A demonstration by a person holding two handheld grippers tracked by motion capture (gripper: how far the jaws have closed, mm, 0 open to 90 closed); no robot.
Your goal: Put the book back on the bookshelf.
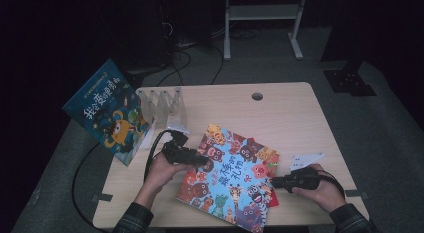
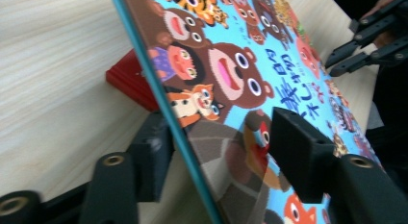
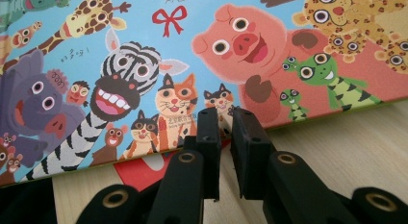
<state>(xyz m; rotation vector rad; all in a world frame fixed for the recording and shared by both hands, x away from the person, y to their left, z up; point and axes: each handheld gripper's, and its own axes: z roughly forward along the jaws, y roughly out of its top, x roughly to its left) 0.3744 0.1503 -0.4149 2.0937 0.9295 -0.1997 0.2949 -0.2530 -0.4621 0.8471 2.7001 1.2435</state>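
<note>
A picture book [image 1: 230,173] with cartoon animals on a blue cover lies in the middle of the table [image 1: 295,118], on top of a red book [image 1: 272,199]. My left gripper [image 1: 202,162] is at its left edge. In the left gripper view the jaws straddle that edge of the book [image 2: 231,65], one under it and one over the cover, standing wide and not pressing. My right gripper [image 1: 274,182] points at the right edge. Its jaws [image 3: 226,119] stand a narrow slit apart with nothing between them, and its tips reach the edge of the cover [image 3: 144,51] above the red book [image 3: 139,171].
A second blue picture book [image 1: 107,113] leans off the table's left rear corner beside a clear upright book rack [image 1: 162,103]. A cable hole [image 1: 257,96] sits near the far edge. Bare wood lies at the back and right. The right gripper [image 2: 365,41] shows far off in the left gripper view.
</note>
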